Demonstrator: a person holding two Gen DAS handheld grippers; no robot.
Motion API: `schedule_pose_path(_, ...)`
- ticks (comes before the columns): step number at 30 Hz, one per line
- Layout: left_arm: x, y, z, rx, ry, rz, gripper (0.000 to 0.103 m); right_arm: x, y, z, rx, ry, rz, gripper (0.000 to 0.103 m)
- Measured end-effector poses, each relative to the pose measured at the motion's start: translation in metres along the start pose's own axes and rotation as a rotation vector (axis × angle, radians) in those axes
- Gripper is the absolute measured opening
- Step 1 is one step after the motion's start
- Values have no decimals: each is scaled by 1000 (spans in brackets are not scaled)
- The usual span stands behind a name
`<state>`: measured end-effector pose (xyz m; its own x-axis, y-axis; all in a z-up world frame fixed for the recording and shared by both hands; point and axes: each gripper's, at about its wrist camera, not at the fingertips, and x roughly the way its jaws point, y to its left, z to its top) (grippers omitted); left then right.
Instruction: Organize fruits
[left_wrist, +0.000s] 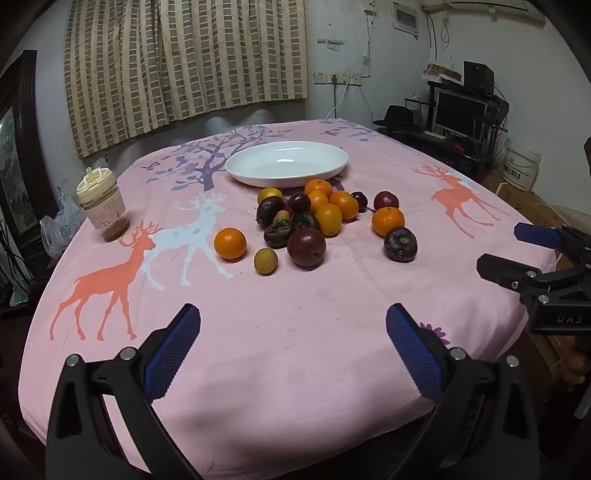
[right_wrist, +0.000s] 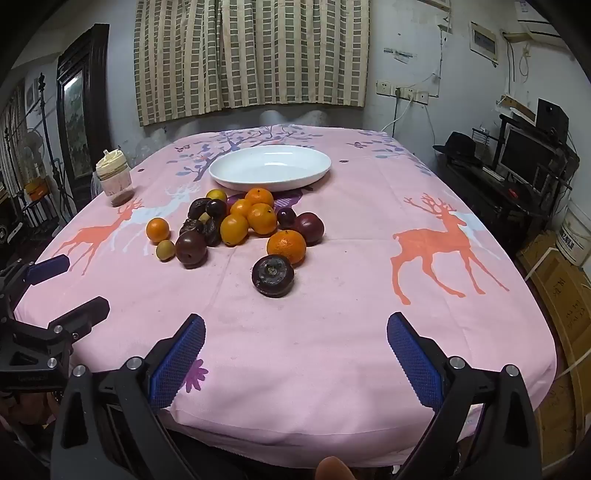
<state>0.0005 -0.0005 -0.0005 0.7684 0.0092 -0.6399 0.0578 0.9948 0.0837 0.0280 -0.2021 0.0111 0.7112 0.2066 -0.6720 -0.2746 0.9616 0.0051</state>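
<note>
A heap of fruit (left_wrist: 317, 218) (right_wrist: 236, 225) lies mid-table: several oranges, dark purple passion fruits and small yellow-green ones. One orange (left_wrist: 229, 243) (right_wrist: 157, 229) sits apart at the left, and a wrinkled dark fruit (left_wrist: 400, 244) (right_wrist: 273, 276) lies nearest on the right. Behind the heap stands an empty white plate (left_wrist: 236, 168) (right_wrist: 221, 173). My left gripper (left_wrist: 293, 317) hovers open over the near cloth with nothing between its blue pads. My right gripper (right_wrist: 295, 326) is open too, well short of the fruit. Each gripper shows in the other's view, the right gripper (left_wrist: 506, 251) at the edge and the left gripper (right_wrist: 70, 284) likewise.
A pink deer-print cloth (left_wrist: 295, 350) (right_wrist: 369, 295) covers the table. A lidded cup (left_wrist: 101, 203) (right_wrist: 115, 181) stands at the far left. A desk with a monitor (left_wrist: 460, 112) (right_wrist: 528, 157), buckets and boxes line the right wall. Curtains hang behind.
</note>
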Motion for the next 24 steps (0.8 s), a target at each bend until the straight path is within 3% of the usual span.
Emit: schedule_pose_path(24,1,5,-3,-15,2,2,99,1,0,0,0,-4,-3,99)
